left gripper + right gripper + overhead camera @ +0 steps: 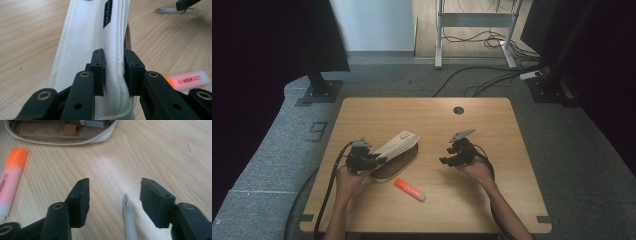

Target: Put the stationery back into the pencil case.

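A light wooden table (492, 200) with a round cable hole (458, 110) at twelve o'clock carries an open cream pencil case (397, 152) left of centre, an orange highlighter (409, 190) at six o'clock, and a white pen (130, 222) toward three o'clock.

We are in a lab or office set up for recording. Our wooden counter (492, 145) has a cable hole (458, 110) and stands on grey carpet (277, 145). Dark screens on steel feet (319, 92) flank it, and loose cables (482, 80) run to a power strip (530, 75) beneath a desk frame (474, 30).
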The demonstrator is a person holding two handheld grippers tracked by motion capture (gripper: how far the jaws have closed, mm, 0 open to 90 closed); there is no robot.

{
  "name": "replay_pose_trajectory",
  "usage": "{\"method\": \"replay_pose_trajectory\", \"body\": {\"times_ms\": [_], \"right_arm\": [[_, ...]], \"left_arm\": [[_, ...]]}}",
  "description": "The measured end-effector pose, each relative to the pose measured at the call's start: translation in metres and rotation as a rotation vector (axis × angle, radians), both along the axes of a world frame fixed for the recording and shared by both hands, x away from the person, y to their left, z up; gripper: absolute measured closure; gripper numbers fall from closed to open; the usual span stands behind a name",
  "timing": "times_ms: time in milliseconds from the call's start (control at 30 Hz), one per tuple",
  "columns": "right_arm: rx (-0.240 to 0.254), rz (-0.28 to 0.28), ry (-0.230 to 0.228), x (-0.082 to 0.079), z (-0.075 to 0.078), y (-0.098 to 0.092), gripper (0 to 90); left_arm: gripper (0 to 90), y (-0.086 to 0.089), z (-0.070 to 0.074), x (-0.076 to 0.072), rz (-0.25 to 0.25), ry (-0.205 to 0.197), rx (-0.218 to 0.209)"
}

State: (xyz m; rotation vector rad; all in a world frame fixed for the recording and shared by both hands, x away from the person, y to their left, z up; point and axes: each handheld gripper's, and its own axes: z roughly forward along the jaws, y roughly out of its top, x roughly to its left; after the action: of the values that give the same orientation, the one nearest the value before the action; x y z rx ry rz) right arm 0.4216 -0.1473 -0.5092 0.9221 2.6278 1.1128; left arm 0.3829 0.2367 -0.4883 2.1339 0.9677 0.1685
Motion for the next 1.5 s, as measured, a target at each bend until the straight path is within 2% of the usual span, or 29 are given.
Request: {"method": "replay_pose_trajectory", "body": {"times_ms": [367,767,1033,1233,1500], "right_arm": [[-0.036,-0.015,-0.004,-0.009,-0.007,-0.020,53.5],[-0.051,-0.021,0.011,-0.017,-0.016,-0.033,59.5],[-0.080,-0.018,0.006,-0.020,-0.022,-0.038,62.4],[-0.125,-0.018,-0.003,-0.022,-0.024,-0.041,64.9],[-0.110,-0.008,-0.014,-0.025,-0.025,-0.045,73.7]], "left_arm": [[72.5,0.000,0.000,0.000,0.001,0.003,0.000],[72.6,0.000,-0.001,0.000,0.000,0.005,-0.002],[72.6,0.000,-0.001,0.000,-0.001,0.007,-0.002],[72.6,0.000,-0.001,0.000,-0.001,0.005,0.002],[72.5,-0.001,-0.001,0.000,-0.003,0.002,0.006]]}}
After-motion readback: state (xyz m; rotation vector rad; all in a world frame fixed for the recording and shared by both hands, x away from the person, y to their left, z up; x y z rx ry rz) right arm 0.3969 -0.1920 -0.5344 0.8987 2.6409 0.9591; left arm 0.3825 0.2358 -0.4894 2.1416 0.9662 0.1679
